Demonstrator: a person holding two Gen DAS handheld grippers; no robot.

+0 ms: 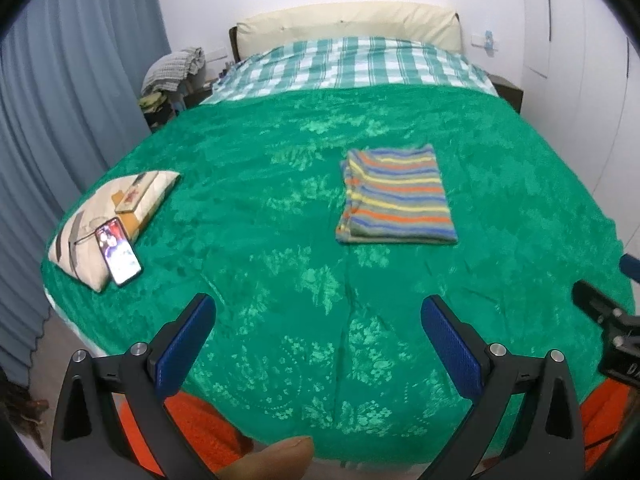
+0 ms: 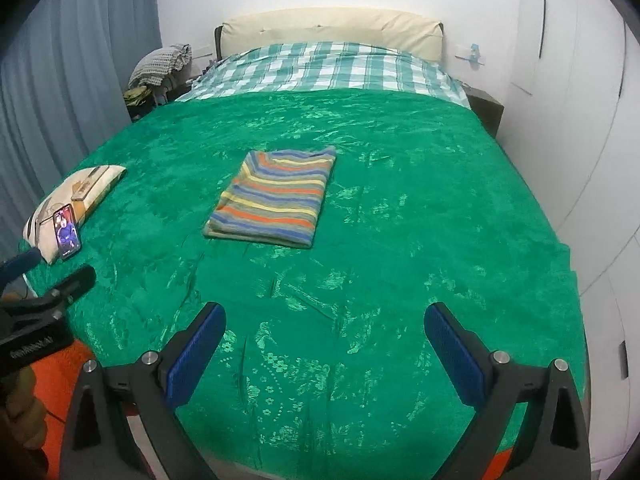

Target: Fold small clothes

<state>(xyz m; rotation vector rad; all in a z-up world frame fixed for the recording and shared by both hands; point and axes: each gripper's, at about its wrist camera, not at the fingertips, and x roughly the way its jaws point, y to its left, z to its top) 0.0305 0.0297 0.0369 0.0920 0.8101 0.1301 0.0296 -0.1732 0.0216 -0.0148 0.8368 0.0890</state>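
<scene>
A small striped garment [image 1: 396, 196], banded in orange, yellow, blue and grey, lies folded into a flat rectangle on the green bedspread [image 1: 280, 208]. It also shows in the right wrist view [image 2: 276, 198]. My left gripper [image 1: 318, 312] is open and empty, held above the near edge of the bed, well short of the garment. My right gripper [image 2: 324, 320] is open and empty too, at about the same distance. Each gripper shows at the edge of the other's view: the right one [image 1: 608, 320] and the left one [image 2: 48, 300].
A patterned cushion [image 1: 108, 216] lies at the bed's left edge with a lit phone [image 1: 119, 251] leaning on it. A checked sheet [image 1: 352, 64] and cream headboard are at the far end. Grey curtains [image 1: 60, 100] hang left; white wardrobe doors [image 2: 580, 100] stand right.
</scene>
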